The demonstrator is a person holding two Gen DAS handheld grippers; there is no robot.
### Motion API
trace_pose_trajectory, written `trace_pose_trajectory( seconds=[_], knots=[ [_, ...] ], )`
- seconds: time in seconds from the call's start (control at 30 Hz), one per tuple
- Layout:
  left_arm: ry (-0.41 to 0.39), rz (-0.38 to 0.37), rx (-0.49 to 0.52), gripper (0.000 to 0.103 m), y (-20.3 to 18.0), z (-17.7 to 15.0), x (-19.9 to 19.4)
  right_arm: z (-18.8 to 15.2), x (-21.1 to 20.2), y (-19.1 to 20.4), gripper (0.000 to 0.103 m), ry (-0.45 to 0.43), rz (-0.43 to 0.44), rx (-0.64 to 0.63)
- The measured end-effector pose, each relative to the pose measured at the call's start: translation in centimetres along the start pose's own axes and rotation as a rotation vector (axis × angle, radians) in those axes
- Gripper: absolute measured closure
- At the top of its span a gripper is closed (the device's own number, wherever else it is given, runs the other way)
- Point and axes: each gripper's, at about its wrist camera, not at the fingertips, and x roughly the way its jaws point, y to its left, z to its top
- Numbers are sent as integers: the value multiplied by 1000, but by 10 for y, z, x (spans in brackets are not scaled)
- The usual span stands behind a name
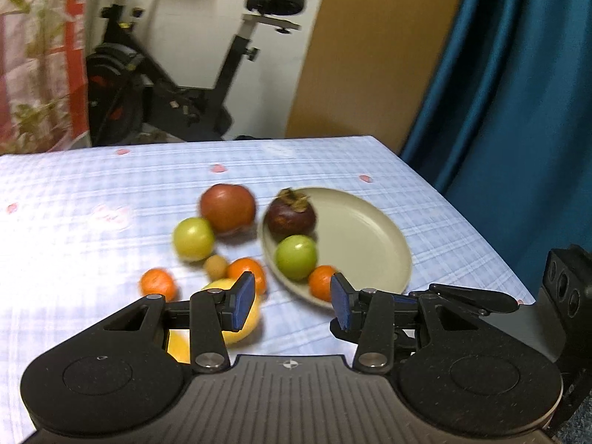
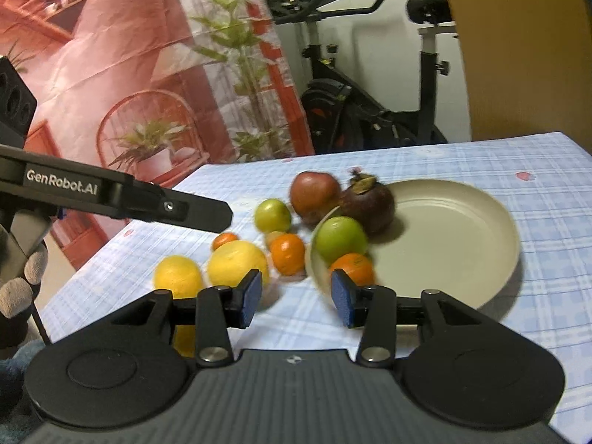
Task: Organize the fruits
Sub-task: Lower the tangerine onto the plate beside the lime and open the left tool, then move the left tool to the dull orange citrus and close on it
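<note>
Blue-padded fingers of the left gripper (image 1: pixel 292 301) stand apart with nothing between them, hovering over the checked tablecloth (image 1: pixel 92 192). Same story on the right gripper (image 2: pixel 297 298): fingers spread, nothing pinched.

Now the fruit. On the beige plate (image 2: pixel 462 229), crowded at its left rim, sit a dark mangosteen (image 2: pixel 368 199), a green fruit (image 2: pixel 340 238) and a small orange (image 2: pixel 353 266); the plate's right half lies bare.

Off the plate, just left of it, a loose cluster: a reddish fruit (image 2: pixel 313 192) touching the mangosteen's side, a second green fruit (image 2: pixel 272 215), an orange (image 2: pixel 288 253), two yellow lemons (image 2: pixel 236 263) (image 2: pixel 178 275), and a tiny orange one (image 2: pixel 224 239) behind.

Open cloth runs right of the plate toward the table's edge (image 1: pixel 462 214), where a blue curtain (image 1: pixel 518 92) hangs close. An exercise bike (image 1: pixel 166 74) stands beyond the far edge.
</note>
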Motion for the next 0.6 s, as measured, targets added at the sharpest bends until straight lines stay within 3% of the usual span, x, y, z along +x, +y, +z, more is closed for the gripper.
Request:
trace_pose_trajectory(
  seconds=[0.27,0.5,0.6],
  knots=[
    [13,21,-112,56,28,-20,-9,-12,15,34,58,68,46,-112],
    [16,35,-156,56,38,-35,-16,-19,35,56,54,131,96,-188],
    [32,24,-126,56,31,-43,-12,-24,46,66,54,157,114,-230]
  ],
)
